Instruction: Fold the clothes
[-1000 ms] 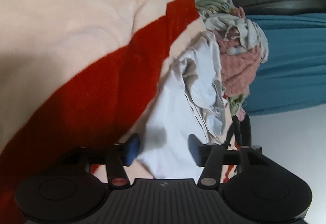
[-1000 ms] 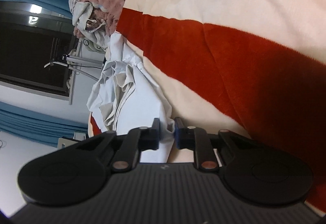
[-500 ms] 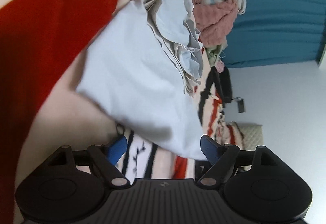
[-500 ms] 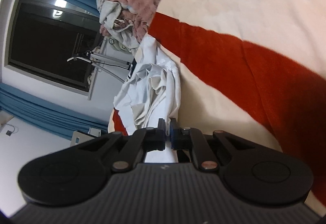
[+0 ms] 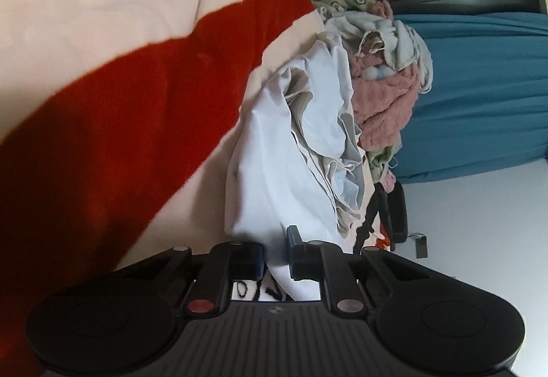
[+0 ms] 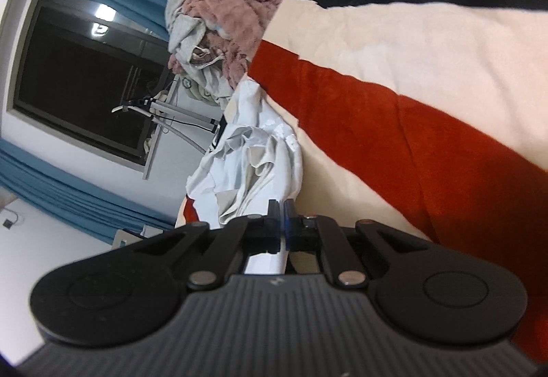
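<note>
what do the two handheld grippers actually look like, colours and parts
Both look alike: the left gripper and right gripper have a matte black ribbed body, two round black discs at the sides, black linkage arms with silver pivot screws, and blue pads on the fingertips. One left pivot cap is red. A small round logo marks each body. No cables, hands or sleeves show.
</note>
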### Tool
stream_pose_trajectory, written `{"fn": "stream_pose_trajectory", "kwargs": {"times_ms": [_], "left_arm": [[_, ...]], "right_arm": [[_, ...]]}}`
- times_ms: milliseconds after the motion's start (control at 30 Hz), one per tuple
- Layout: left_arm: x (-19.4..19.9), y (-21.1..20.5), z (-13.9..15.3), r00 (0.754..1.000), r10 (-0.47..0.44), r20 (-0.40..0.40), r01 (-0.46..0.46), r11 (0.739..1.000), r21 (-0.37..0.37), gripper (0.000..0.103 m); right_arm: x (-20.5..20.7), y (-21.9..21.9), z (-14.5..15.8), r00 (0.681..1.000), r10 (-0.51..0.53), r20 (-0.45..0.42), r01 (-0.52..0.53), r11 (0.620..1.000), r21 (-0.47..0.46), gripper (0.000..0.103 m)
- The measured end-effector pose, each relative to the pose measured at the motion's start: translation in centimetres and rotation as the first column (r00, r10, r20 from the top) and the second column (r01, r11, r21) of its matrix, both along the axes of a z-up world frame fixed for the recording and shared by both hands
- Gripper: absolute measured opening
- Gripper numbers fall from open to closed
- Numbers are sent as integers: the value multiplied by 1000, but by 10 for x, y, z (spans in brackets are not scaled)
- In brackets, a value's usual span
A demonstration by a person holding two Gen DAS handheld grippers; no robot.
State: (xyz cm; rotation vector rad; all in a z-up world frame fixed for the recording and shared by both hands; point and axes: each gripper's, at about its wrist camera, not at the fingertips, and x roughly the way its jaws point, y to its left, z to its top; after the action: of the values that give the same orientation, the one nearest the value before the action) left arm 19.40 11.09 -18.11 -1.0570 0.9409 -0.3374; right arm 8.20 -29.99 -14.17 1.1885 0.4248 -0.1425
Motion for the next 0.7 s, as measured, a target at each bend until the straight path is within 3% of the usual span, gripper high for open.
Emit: {"fn": "stream_pose_trajectory", "kwargs": {"times_ms": [233, 600, 700], "left_arm": [[-6, 14, -8, 996, 42, -75, -43, 999, -13, 17], [-3, 11, -12, 996, 47, -81, -47, 999, -3, 13], [-4, 11, -10, 996, 51, -72, -51, 999, -3, 10]], "right_arm": [[0, -1, -15, 1000, 11, -29, -9, 997, 75, 6], [12, 0, -48, 989, 89, -119, -56, 966, 254, 12], [15, 3, -53, 986, 123, -114, -85, 953, 292, 23]]}}
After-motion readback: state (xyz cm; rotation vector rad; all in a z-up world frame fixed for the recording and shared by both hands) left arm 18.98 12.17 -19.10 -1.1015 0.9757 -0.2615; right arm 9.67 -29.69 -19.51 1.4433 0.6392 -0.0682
